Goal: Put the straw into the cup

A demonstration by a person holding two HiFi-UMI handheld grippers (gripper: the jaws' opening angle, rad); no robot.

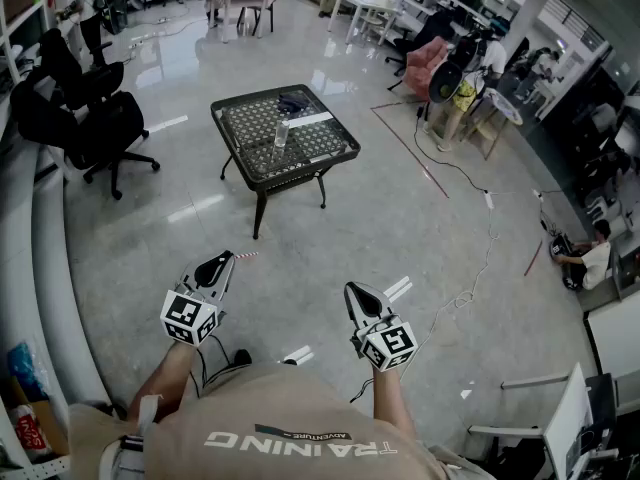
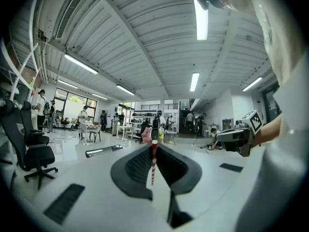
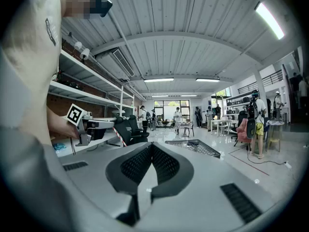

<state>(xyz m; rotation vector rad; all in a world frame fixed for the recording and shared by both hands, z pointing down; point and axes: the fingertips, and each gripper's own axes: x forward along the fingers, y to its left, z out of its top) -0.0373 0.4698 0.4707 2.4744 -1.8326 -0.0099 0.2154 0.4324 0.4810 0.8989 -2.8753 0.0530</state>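
The person stands on the glossy floor [image 1: 400, 218] with both grippers held low in front of the body. The left gripper [image 1: 216, 268] is clenched on the straw [image 2: 153, 159], a red-and-white striped one. In the left gripper view it stands upright between the two dark pads, and its top pokes out past their tips. From the head view a short end of it juts out to the right of the jaw tips.

The right gripper [image 1: 362, 298] is just to the right of the left one, apart from it. Its jaws are pressed together with nothing between them, as the right gripper view shows plainly.

The cup [image 1: 281, 134], a clear one, stands upright near the middle of a black mesh table [image 1: 338, 156]. The table is farther off, well apart from both grippers. On its far side lie a dark thing [image 1: 293, 101] that I can't make out and a pale strip [image 1: 314, 118] just right of the cup.

Black chairs [image 1: 95, 118] stand to the left of the table. A cable [image 1: 472, 268] trails across the floor on the right. Farther back there are white desks, and a few people are standing about.
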